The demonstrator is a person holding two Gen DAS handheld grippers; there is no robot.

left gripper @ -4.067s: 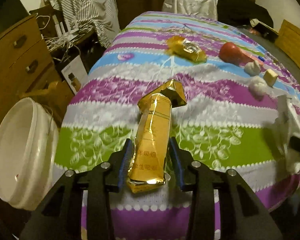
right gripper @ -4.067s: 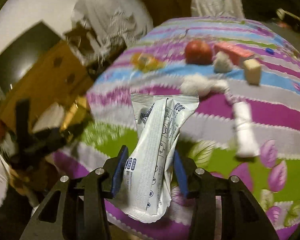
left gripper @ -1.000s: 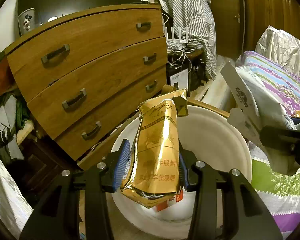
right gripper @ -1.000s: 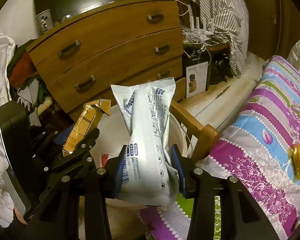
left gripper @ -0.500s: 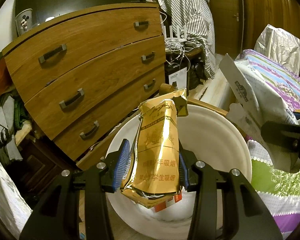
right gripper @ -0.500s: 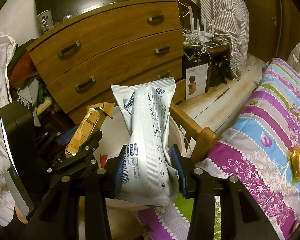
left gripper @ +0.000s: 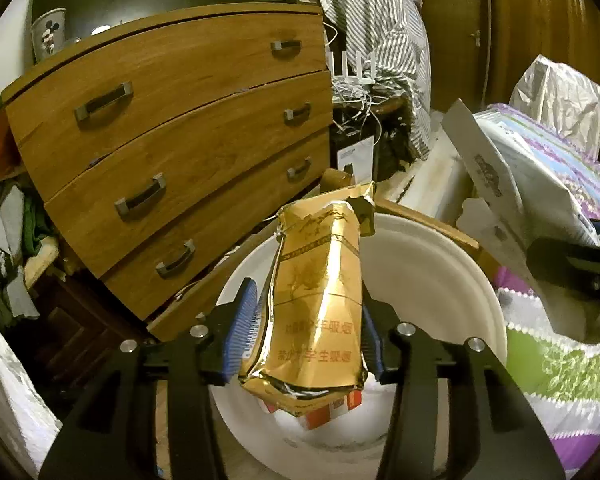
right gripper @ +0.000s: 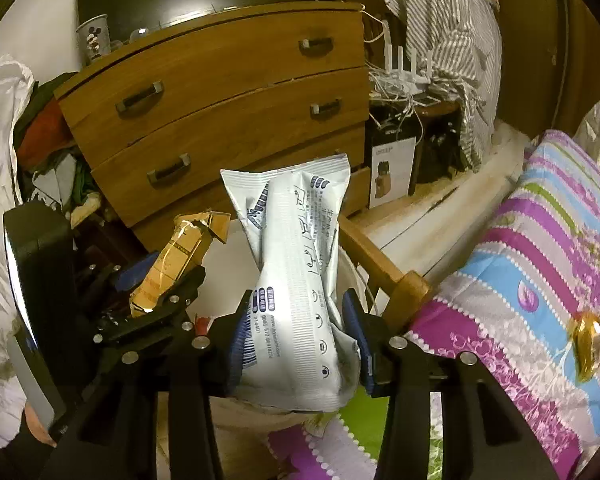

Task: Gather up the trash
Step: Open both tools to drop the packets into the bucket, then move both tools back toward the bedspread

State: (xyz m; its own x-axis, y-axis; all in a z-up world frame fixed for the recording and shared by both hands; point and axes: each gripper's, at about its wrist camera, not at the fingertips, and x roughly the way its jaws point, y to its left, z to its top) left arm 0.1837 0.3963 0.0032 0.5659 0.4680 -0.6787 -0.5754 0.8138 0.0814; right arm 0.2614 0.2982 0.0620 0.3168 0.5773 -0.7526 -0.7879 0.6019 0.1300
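- Left wrist cam: your left gripper (left gripper: 307, 312) has the gold packet (left gripper: 320, 272) upright btwn its blue pads. The jaws have just been opening a bit, yet the packet sits where it was and both pads look to be on its sides, so it's a loosening hold, not a drop.
- The packet hangs right over the white tub (left gripper: 440, 280), w/ its crumpled bottom end above the tub's floor.
- A red-and-white scrap (left gripper: 332, 408) lies in the tub, just under the packet.
- The wooden dresser (left gripper: 180, 140) stands behind the tub on the left, all 3 drawers shut.
- At the right edge of this view you see your other tool w/ its white packet leaning in over the tub rim.
- Right wrist cam: your right gripper (right gripper: 298, 308) pinches the white packet (right gripper: 296, 240) low down. The pads dent its sides, so it's gripped, and the top end fans out above.
- This packet is also over the tub, at the rim nearest the bed. The tub itself is mostly hidden behind it.
- Left of it, the gold packet pokes up from your left tool, tilted to the right.
- A wooden post (right gripper: 408, 284) sits btwn the tub and the striped bedspread (right gripper: 540, 260).
- On the bedspread, well apart from the tub, lies a gold wrapper (right gripper: 588, 344).
- Something red shows just below it at the frame edge; can't tell what it is.
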